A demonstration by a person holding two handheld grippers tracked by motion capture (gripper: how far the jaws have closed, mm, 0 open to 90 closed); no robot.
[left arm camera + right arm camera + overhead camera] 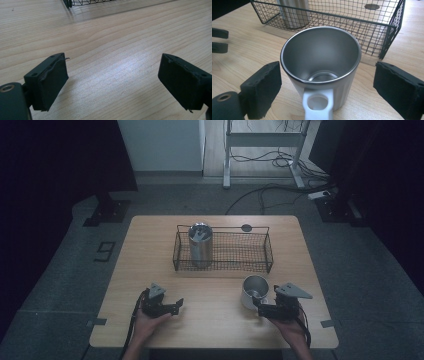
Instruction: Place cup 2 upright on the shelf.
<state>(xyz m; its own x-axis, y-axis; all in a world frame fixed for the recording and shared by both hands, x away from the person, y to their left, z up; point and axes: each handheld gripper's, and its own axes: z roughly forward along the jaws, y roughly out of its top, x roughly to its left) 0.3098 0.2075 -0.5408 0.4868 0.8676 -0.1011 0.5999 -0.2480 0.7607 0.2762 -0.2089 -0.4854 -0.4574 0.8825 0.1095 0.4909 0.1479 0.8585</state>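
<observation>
Two steel cups, one w/ nothing in it, one parked in the basket.
Mug (pixel 320 65) sits on table (pixel 215 317) between right gripper (pixel 327 86) jaws, spread apart, not touching it. Tall tumbler (pixel 200 245) stands in wire basket (pixel 250 251). Left gripper (pixel 112 82) jaws apart, holding nothing.

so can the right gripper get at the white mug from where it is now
Probably yes. The right gripper is open with the white mug upright on the table between its jaws, handle toward it; neither pad touches, and the wire basket stands behind.
</observation>
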